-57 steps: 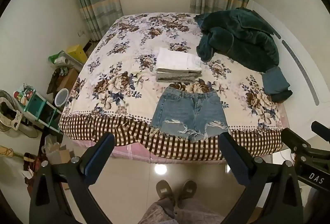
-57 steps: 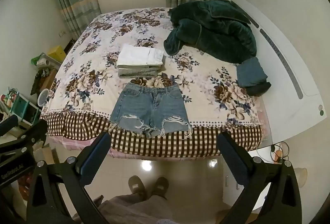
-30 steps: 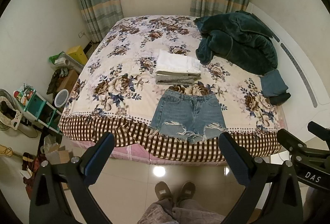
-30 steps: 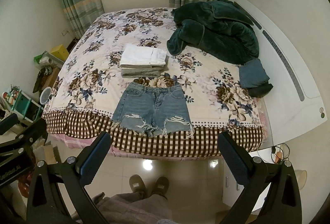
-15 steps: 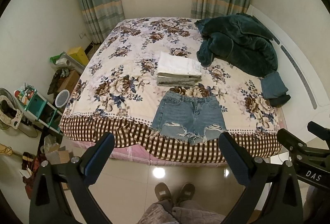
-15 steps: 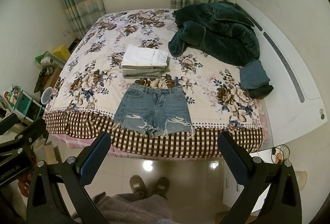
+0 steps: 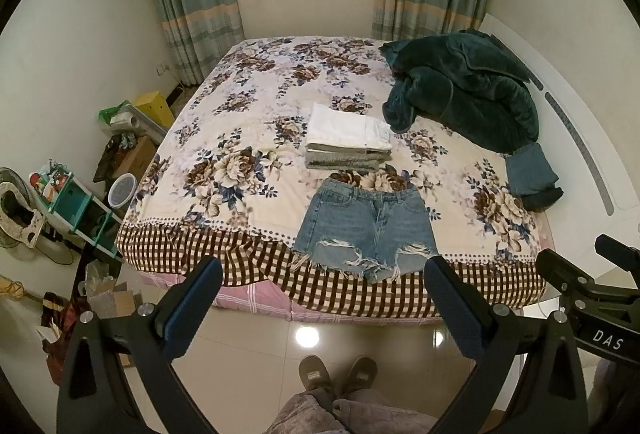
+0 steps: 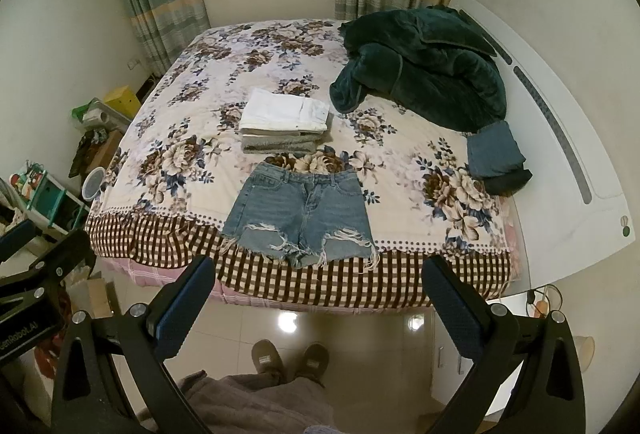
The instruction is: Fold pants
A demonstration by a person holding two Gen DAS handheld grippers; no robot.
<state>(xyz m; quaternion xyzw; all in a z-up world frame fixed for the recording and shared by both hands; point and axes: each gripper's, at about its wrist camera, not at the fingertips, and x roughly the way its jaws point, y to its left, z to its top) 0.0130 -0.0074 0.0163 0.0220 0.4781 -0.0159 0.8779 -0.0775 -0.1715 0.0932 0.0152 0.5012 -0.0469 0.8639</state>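
The denim shorts [image 7: 366,230] [image 8: 301,215] lie flat at the foot edge of the bed [image 7: 256,138], just before a stack of folded clothes [image 7: 348,142]. Left gripper [image 7: 322,308] and right gripper [image 8: 316,304] hover over the floor, jaws spread wide, holding nothing.

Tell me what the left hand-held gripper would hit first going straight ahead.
Probably the denim shorts on the bed; the open left hand-held gripper is held well back over the floor, and depth is unclear.
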